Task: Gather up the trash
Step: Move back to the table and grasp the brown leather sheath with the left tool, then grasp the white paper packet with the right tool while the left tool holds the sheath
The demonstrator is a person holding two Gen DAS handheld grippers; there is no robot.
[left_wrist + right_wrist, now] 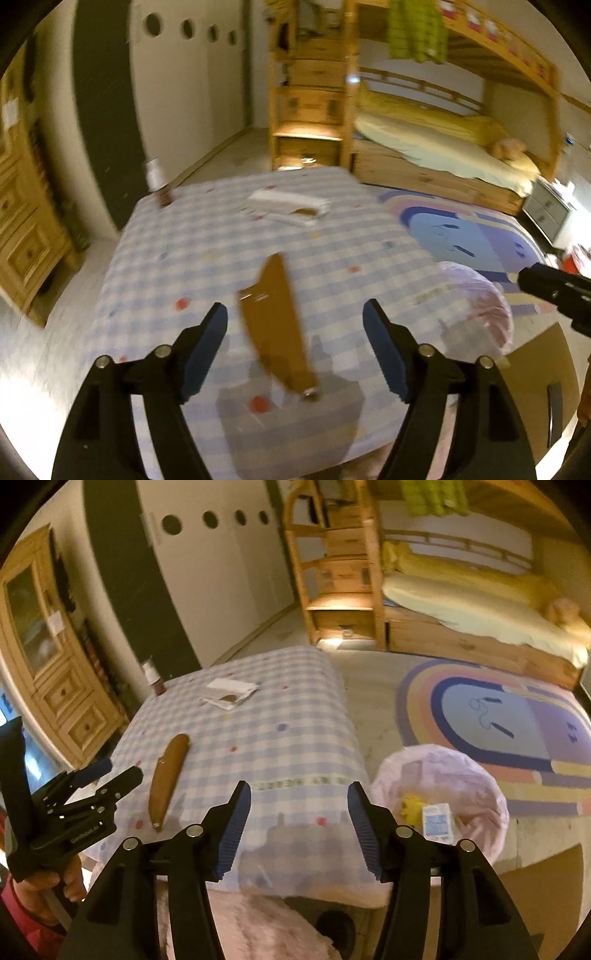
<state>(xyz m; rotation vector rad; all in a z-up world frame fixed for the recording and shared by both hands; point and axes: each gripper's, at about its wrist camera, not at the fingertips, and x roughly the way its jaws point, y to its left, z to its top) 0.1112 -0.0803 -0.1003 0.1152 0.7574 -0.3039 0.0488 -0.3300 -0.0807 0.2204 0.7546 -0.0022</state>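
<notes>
Your left hand-held gripper (295, 328) spread above long brown wrapper (275, 325) on checked-cloth counter (332, 236); right hand-held gripper (299, 812) spread, empty.

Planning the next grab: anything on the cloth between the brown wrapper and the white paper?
Nothing: only bare checked tablecloth between the brown wrapper and the white paper, clearest in the right wrist view.

Glossy brown wrapper (275, 328), prob. plastic

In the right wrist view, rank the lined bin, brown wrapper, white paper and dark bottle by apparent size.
1. Pink-lined bin, clearly largest, though nearest the camera.
2. Brown wrapper on the checked cloth.
3. White paper at the far end.
4. Dark bottle; it looks close to the paper, and both are far off, so that order is unsure.
</notes>
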